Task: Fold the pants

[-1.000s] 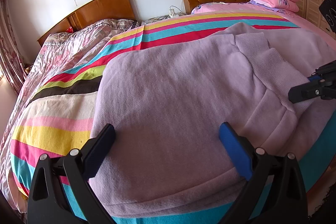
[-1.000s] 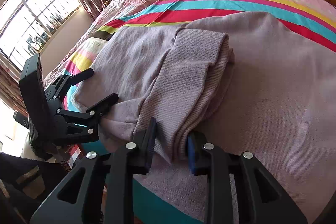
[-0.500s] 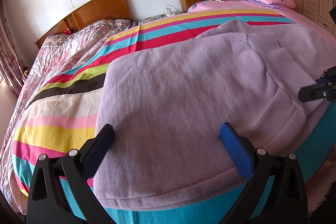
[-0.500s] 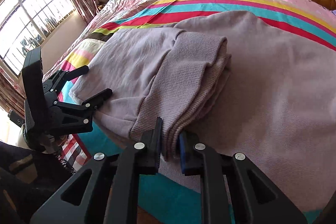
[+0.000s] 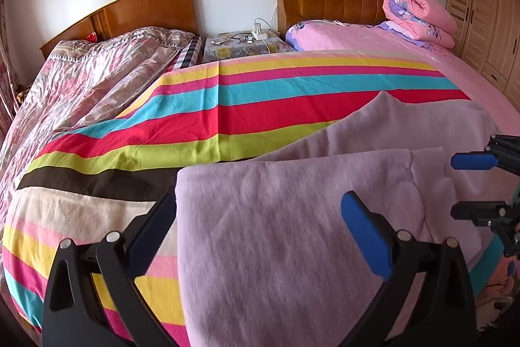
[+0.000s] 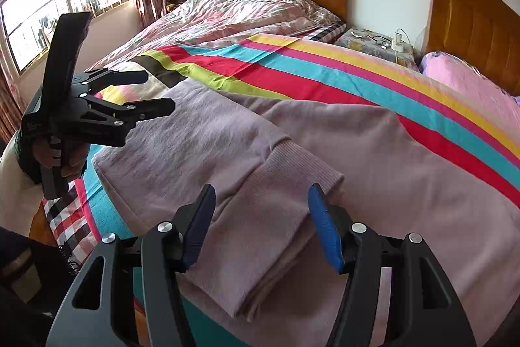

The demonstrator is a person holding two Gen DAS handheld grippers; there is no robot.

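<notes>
Lying across the striped blanket (image 5: 260,106) at the near edge of the bed, the lilac pants (image 5: 276,233) are already folded over once: a leg is doubled back so its ribbed cuff (image 6: 286,184) rests on top of the wider body of the garment. Both tongs are spread wide and hold nothing. The left gripper (image 5: 260,223) hovers over the folded edge on the left side of the fabric, its 2 blue pads straddling the cloth without visibly pinching it. The right gripper (image 6: 261,217) hangs over the cuff end, its fingers on either side of the cuff but apart from it.

My reading is that the first fold is laid and the next grasp has not yet begun. The main risk from here is the edge of the bed: part of the pants sits close to the drop, so a pull toward the person could drag the stack off or let the top layer slide. A second risk is a shallow pinch. The cuff end shows several layers, and catching only the upper 1 would peel the fold open when lifted. The 2 grippers are also near each other, so lifting at uneven heights could twist the fabric and skew the next crease.
</notes>
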